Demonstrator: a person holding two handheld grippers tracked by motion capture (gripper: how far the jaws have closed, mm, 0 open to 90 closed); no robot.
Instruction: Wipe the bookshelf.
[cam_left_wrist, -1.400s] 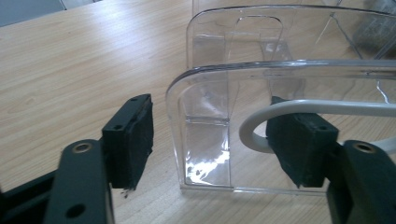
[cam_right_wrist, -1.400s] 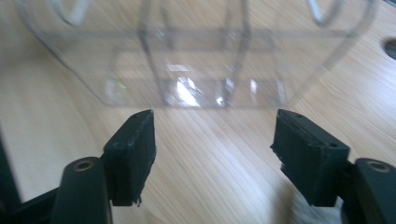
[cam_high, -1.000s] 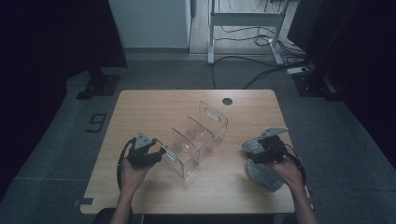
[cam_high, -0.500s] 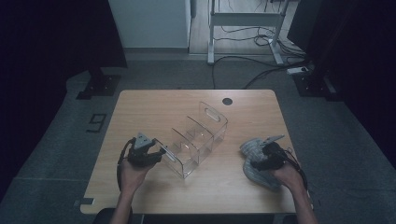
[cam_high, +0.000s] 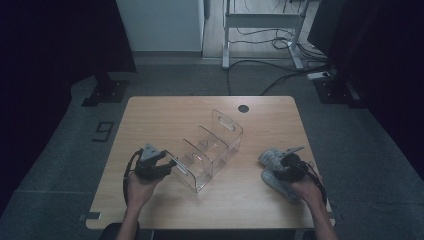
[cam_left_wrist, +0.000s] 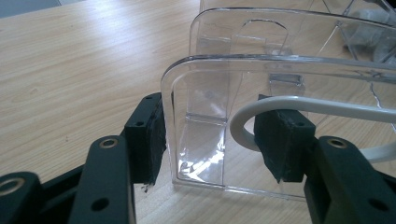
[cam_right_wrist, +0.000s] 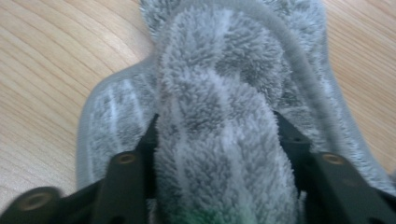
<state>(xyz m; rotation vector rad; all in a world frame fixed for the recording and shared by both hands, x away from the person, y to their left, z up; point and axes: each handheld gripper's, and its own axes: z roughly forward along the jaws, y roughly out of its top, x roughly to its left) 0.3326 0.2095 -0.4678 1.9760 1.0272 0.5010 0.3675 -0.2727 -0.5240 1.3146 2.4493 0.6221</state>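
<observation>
1. The right gripper has just been closing its jaws, and in the right gripper view they now pinch a raised fold of the grey fluffy slipper, which lies on the table at about four o'clock from the table's middle; only pile and a soft ridge sit between the pads, so the likely failure is the fold sliding out as the hand lifts, or the slipper sagging and dragging its sole along the wood.
2. The left gripper stands half closed with its pads astride the near end wall of the clear acrylic organizer, at about eight o'clock from the table's middle; one pad sits against the outer face, while I cannot tell whether the inner pad presses; a loose hold would let the smooth wall slip or the organizer skid and twist when something is pushed into it.
3. A white cable loops between the left jaws; it could get pinched against the wall and spoil the hold.
4. Count: one organizer with several compartments; one slipper that I can make out, perhaps a second beneath the hand; two grippers; one table.
</observation>
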